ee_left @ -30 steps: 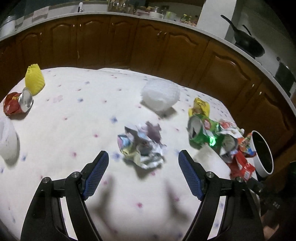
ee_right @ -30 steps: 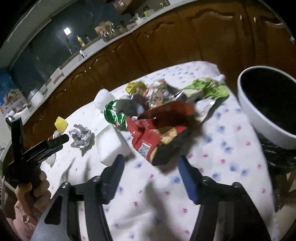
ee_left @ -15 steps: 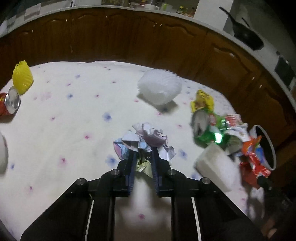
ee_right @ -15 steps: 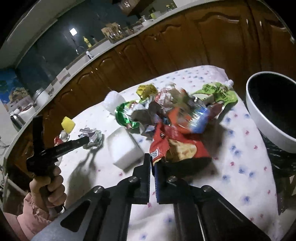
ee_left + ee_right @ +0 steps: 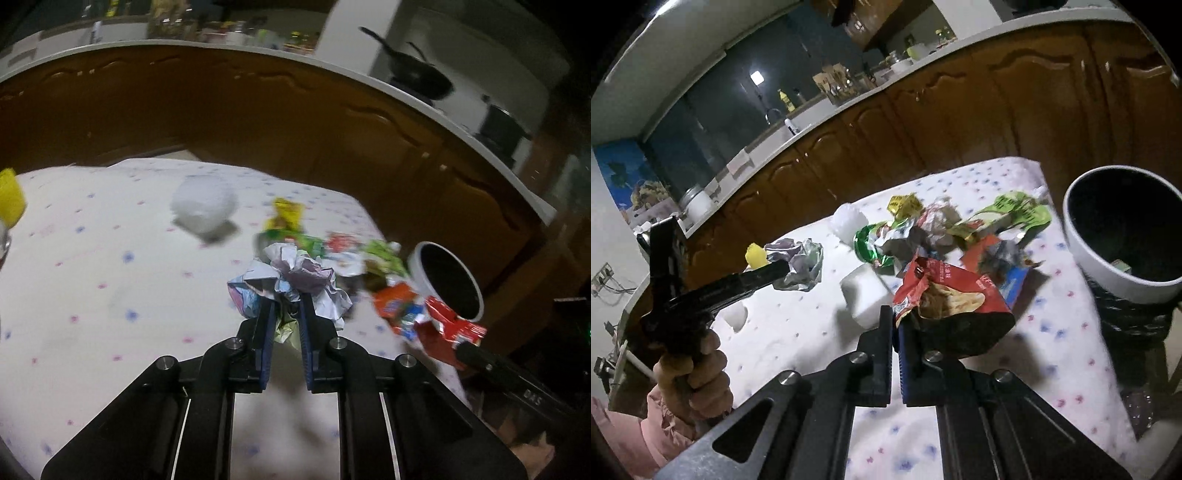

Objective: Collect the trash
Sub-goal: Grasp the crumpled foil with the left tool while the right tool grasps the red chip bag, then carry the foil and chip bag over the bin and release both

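While the left hand-held gripper [image 5: 284, 314] pinches the crumpled paper wad [image 5: 291, 277] and the right hand-held gripper [image 5: 895, 325] pinches the red snack bag [image 5: 945, 295], both above the bench [image 5: 110, 295], carry each squarely over the bin [image 5: 1123, 236] before releasing.

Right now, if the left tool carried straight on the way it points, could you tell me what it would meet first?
Probably the wrapper pile just beyond the paper wad that the left tool grips, though the wad looks lifted and might pass over. Depth is unclear. The bin sits further right.
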